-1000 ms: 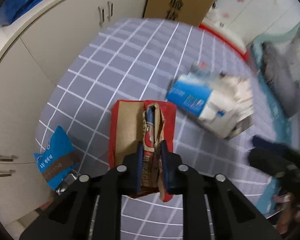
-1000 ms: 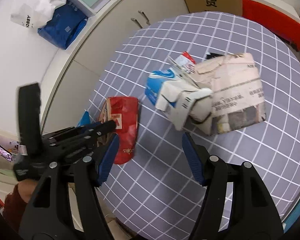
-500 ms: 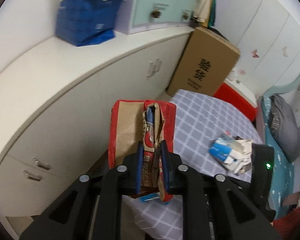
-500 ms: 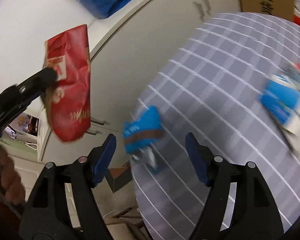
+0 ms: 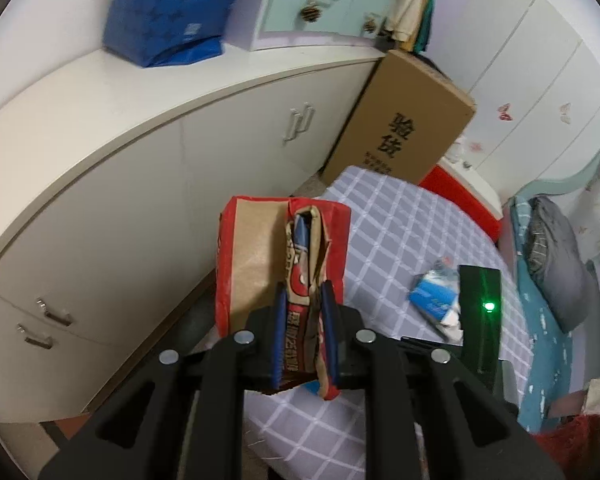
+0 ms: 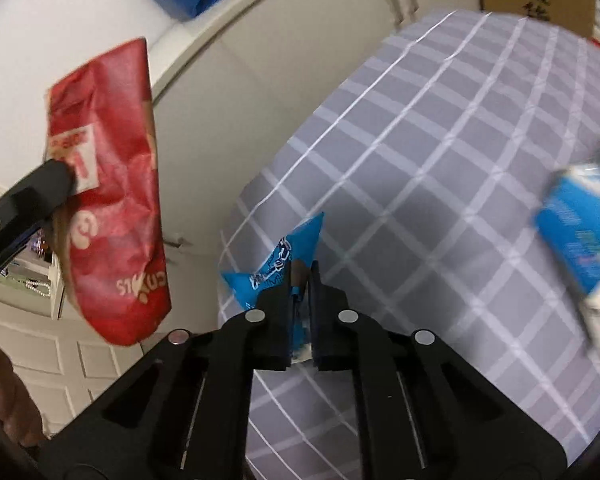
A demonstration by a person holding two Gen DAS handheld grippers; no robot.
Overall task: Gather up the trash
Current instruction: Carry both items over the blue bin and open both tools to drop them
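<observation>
Pretty clearly someone's bedroom at home: a bed [image 5: 548, 280] with teal bedding along the right, white wardrobe doors [image 5: 540, 80] with butterfly stickers, clothes [image 5: 412, 12] hanging up, low white cabinets [image 5: 140, 184], and a cardboard box [image 5: 400, 120] leaning against them.

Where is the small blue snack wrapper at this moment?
In the right wrist view, the blue snack wrapper is pinched in the right gripper at the near left edge of the grey checked tablecloth, right of the red paper bag.
</observation>
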